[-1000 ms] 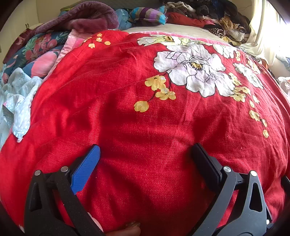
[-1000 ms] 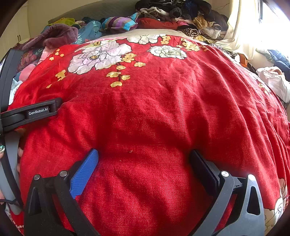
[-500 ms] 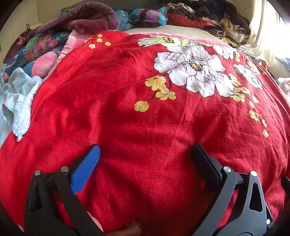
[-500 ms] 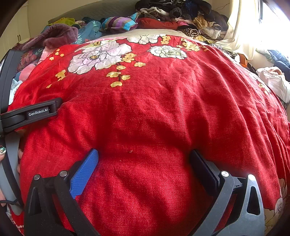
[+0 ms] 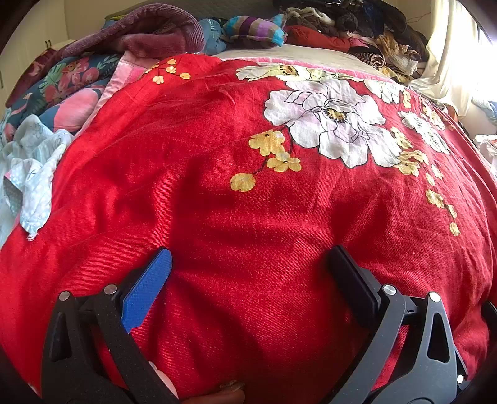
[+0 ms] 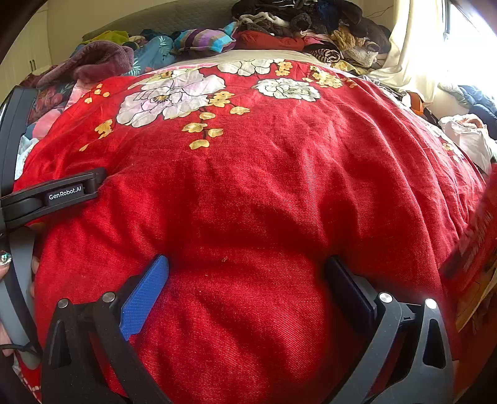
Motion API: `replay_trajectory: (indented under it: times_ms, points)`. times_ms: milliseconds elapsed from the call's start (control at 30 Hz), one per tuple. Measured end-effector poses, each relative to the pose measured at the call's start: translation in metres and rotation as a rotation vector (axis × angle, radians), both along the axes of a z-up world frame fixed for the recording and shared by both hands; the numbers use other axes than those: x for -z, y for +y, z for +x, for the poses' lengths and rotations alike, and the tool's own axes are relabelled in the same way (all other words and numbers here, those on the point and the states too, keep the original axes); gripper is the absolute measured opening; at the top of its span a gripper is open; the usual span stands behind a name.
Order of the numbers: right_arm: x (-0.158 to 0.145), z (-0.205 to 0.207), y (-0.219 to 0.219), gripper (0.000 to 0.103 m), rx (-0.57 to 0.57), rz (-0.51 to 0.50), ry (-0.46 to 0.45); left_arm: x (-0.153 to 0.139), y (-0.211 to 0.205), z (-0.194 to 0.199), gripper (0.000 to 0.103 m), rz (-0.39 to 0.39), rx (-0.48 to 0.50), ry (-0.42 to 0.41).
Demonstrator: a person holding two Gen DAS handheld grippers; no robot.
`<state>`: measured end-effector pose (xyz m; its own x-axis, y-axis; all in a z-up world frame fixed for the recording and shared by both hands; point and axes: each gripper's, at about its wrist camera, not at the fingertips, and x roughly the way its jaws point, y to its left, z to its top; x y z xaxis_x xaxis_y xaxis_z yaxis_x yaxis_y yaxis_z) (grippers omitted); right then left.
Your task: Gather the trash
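Both grippers hover low over a red bedspread [image 5: 217, 217] printed with white and yellow flowers. The left gripper [image 5: 248, 270] has its fingers spread wide, blue pad [image 5: 146, 289] on one side and black pad [image 5: 351, 286] on the other, with nothing but cloth between them. The right gripper [image 6: 245, 276] is likewise released and empty-handed; a tiny pale speck [image 6: 223, 258] lies on the cloth between its fingers. At the right edge of the right wrist view, a blurred red and yellow printed wrapper [image 6: 475, 258] lies on or over the bedspread, just beside the black finger; whether it touches the cloth cannot be told. The left gripper's body appears at the left edge of that view, held by a hand [image 6: 4, 264] with a painted nail. A heap of clothes [image 5: 341, 25] lines the far side of the bed, a curtain [image 6: 413, 49] hangs at the far right.
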<state>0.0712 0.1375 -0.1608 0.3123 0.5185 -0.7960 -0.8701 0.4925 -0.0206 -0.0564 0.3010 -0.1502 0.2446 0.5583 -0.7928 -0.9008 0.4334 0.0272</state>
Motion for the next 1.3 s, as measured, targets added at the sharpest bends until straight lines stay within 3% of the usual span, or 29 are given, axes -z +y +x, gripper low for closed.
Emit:
replay_trajectory:
  times_ms: [933,1100,1200,1267,1300]
  points:
    - [0.0,0.001,0.0,0.098,0.0,0.001,0.001,-0.005,0.001,-0.002,0.093,-0.007,0.002,0.009]
    - [0.001,0.0,0.001,0.098,0.008,0.002,-0.002,-0.017,-0.01,-0.009,0.092,-0.005,0.022,-0.031]
    - [-0.004,-0.006,0.005,0.097,0.029,-0.029,-0.02,-0.032,-0.022,-0.015,0.092,0.034,0.074,-0.081]
    - [-0.027,-0.012,-0.011,0.097,0.026,0.04,0.023,-0.048,-0.034,-0.017,0.092,0.085,0.114,-0.134]
    - [-0.053,-0.021,-0.033,0.097,0.027,0.166,-0.008,-0.056,-0.04,-0.017,0.092,0.11,0.132,-0.159]
